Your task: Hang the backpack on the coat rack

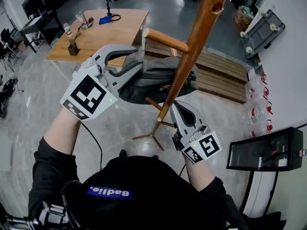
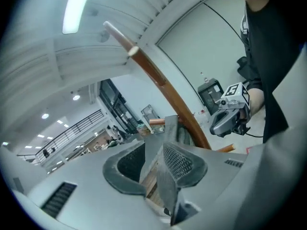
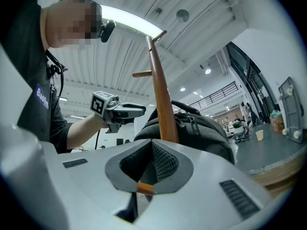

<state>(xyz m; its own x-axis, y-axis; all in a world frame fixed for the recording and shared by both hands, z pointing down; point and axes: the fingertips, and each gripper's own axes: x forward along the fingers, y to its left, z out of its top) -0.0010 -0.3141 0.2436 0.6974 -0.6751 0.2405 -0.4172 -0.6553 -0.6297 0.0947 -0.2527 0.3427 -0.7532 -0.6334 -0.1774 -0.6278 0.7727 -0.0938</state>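
The wooden coat rack pole (image 1: 201, 23) slants down to its feet (image 1: 151, 137). A grey backpack (image 1: 163, 73) hangs against the pole under a side peg (image 1: 165, 40). My left gripper (image 1: 136, 59) is at the backpack's top, left of the pole. In the left gripper view (image 2: 156, 152) the jaws stand open, and a grey strap (image 2: 171, 128) runs up between them to the peg (image 2: 156, 121). My right gripper (image 1: 175, 105) is low on the pole. In the right gripper view (image 3: 152, 145) the jaws are nearly together, the pole (image 3: 160, 95) rising from the tips, the backpack (image 3: 201, 131) behind it.
A wooden table (image 1: 105, 32) with small items stands at the back left. A slatted wooden pallet (image 1: 220, 75) lies behind the rack. Water bottles (image 1: 259, 109) and a black case (image 1: 264, 150) sit along the right wall. The floor is grey concrete.
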